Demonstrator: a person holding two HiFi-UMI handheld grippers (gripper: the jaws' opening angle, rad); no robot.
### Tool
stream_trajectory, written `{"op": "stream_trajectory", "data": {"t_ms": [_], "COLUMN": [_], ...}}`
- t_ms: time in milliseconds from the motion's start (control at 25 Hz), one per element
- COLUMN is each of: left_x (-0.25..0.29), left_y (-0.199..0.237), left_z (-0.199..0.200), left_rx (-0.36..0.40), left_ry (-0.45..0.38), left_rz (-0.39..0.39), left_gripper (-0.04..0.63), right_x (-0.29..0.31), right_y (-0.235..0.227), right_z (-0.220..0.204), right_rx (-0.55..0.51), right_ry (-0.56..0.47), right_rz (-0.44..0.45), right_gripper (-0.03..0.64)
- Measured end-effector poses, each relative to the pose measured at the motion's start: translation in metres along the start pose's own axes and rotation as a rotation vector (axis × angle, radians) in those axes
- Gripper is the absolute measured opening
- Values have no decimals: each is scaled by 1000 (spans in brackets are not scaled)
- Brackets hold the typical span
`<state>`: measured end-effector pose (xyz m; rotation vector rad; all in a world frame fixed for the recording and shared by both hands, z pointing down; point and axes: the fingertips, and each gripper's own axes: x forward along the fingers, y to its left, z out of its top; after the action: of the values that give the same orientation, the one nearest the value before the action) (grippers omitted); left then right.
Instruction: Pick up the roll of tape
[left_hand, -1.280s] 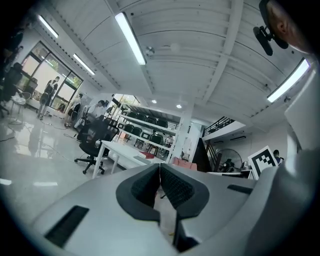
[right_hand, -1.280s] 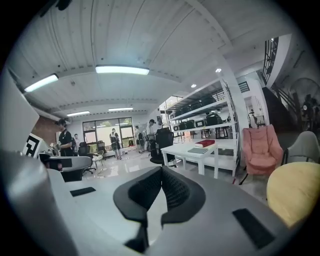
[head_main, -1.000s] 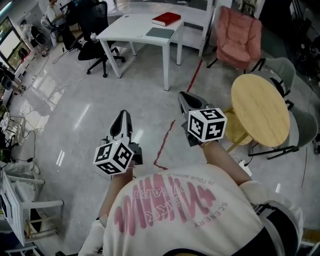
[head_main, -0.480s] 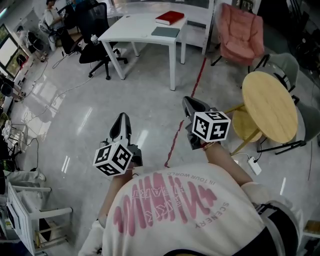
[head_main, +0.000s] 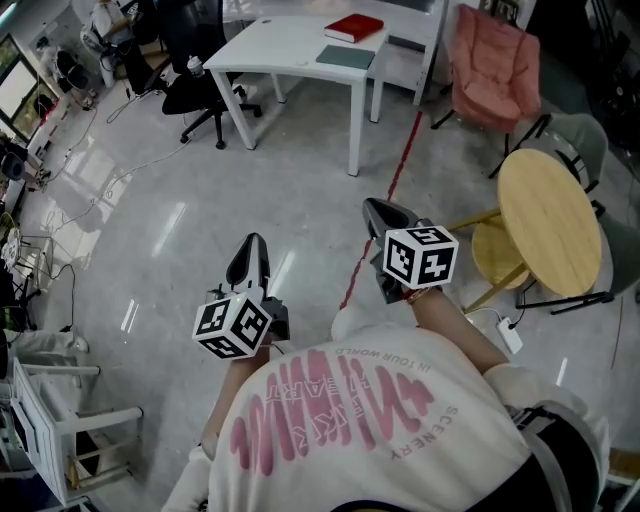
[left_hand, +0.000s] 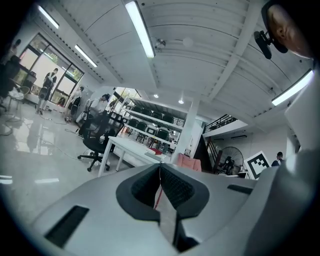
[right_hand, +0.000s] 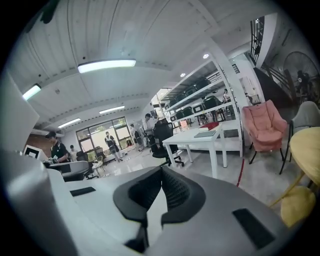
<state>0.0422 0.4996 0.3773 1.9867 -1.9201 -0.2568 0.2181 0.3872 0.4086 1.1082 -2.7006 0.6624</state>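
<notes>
No roll of tape shows in any view. In the head view my left gripper (head_main: 251, 243) and my right gripper (head_main: 373, 206) are held out side by side above the grey floor, both pointing at a white table (head_main: 290, 45). Each is shut, with nothing between its jaws. In the left gripper view the left gripper (left_hand: 160, 165) has its black pads pressed together. The right gripper (right_hand: 161, 169) looks the same in the right gripper view. On the table lie a red book (head_main: 355, 27) and a grey-green notebook (head_main: 346, 56).
A round wooden table (head_main: 548, 220) with a yellow stool (head_main: 492, 252) under it stands at the right. A pink armchair (head_main: 495, 70) sits behind it. A black office chair (head_main: 195, 90) is left of the white table. A red line (head_main: 385, 190) runs along the floor.
The white table and the round table have slid rightward in the head view as the person moved. Both grippers stay shut and sit slightly lower in the picture.
</notes>
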Motion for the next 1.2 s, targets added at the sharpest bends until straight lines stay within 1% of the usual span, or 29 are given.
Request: {"op": "stream_trajectory", "data": {"t_ms": [160, 280, 560, 720, 840, 1000, 1200], "left_x": [20, 47, 129, 187, 227, 275, 325], "left_y": [11, 18, 30, 43, 51, 67, 79], "left_z": [-6, -8, 7, 15, 29, 47, 63], "left_rx": [-8, -24, -24, -63, -75, -88, -98], "left_ry": [19, 32, 33, 45, 24, -3, -14], "left_rz": [7, 9, 14, 38, 55, 91, 91], "left_gripper": [25, 25, 25, 25, 25, 25, 25], "right_x": [21, 40, 105, 154, 187, 227, 271], "right_y": [-11, -28, -74, -107, -129, -153, -168], "right_z": [1, 3, 32, 52, 68, 88, 124], "right_rx": [16, 16, 32, 41, 66, 66, 60], "right_ry": [13, 31, 52, 87, 111, 127, 97], "right_rz": [-3, -11, -7, 4, 21, 42, 74], "right_gripper": [15, 15, 17, 15, 15, 15, 15]}}
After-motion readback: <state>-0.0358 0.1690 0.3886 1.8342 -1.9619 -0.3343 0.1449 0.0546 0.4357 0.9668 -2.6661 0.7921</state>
